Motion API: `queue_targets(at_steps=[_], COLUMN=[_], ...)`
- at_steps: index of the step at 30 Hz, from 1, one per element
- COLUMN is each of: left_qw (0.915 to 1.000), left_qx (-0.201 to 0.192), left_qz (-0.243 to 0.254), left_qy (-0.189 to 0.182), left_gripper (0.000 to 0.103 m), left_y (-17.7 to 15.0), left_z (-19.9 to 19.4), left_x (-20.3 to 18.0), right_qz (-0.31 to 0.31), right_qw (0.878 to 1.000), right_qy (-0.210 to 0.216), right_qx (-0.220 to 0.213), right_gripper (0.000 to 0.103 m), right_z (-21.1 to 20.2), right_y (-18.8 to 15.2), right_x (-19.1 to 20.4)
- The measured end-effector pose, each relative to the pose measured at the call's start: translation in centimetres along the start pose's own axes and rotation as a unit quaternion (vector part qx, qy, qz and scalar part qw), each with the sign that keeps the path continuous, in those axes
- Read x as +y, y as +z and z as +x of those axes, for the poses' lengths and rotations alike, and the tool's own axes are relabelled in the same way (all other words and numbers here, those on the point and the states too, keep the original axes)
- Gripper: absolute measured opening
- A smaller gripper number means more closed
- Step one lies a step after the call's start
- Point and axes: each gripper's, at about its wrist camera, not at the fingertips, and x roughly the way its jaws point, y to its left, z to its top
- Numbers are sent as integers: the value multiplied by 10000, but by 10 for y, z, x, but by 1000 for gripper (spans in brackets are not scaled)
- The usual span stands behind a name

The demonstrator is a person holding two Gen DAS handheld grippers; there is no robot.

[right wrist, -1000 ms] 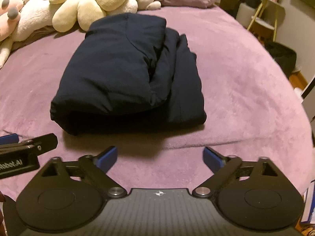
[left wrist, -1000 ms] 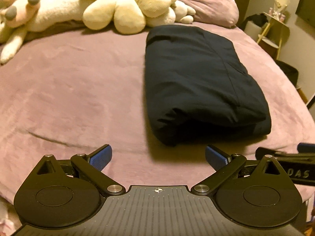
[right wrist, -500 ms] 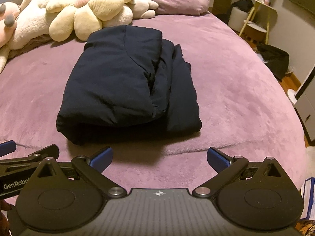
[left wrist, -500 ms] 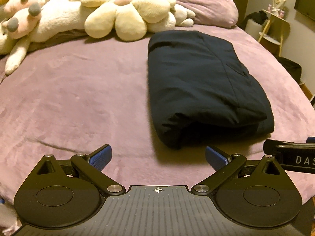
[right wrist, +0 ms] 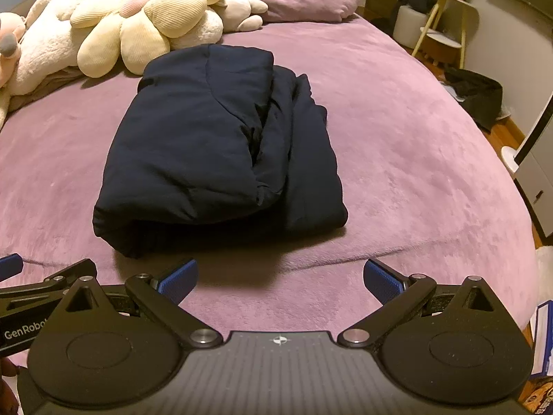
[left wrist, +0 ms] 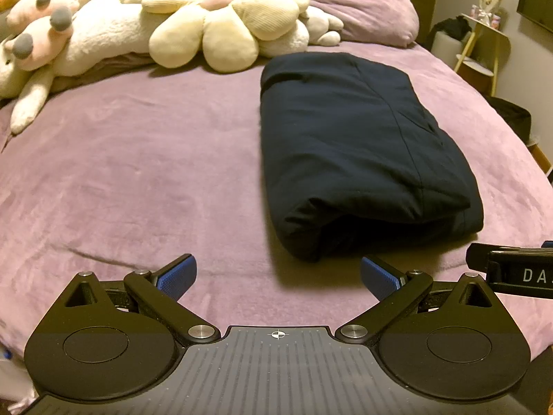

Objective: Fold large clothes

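A dark navy garment (left wrist: 349,145) lies folded in a thick rectangular bundle on the purple bed (left wrist: 138,173); it also shows in the right wrist view (right wrist: 214,145), with a narrower layer sticking out along its right side. My left gripper (left wrist: 278,276) is open and empty, just short of the bundle's near left corner. My right gripper (right wrist: 280,278) is open and empty, a little back from the bundle's near edge. Neither touches the cloth.
Cream and pink plush toys (left wrist: 172,27) and a purple pillow (left wrist: 363,10) line the head of the bed. A small shelf stand (right wrist: 446,27) and a dark bag (right wrist: 473,93) stand on the floor to the right.
Both grippers have pulled back and risen a little from the folded garment, so it looks farther away. The garment has not moved. Both stay open.
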Motion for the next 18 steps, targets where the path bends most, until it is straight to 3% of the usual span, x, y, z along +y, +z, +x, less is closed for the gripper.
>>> queue_targets(at_steps=[18], left_qw=[9999], left_qx=[87], left_qz=[72], left_qy=[34], left_gripper=[103], left_y=[0], left_z=[4], left_x=[0], right_qz=[34], right_qw=[10000], right_qy=[16], right_qx=[38], right_gripper=[102], right_z=[1], right_y=[-1], right_x=[2])
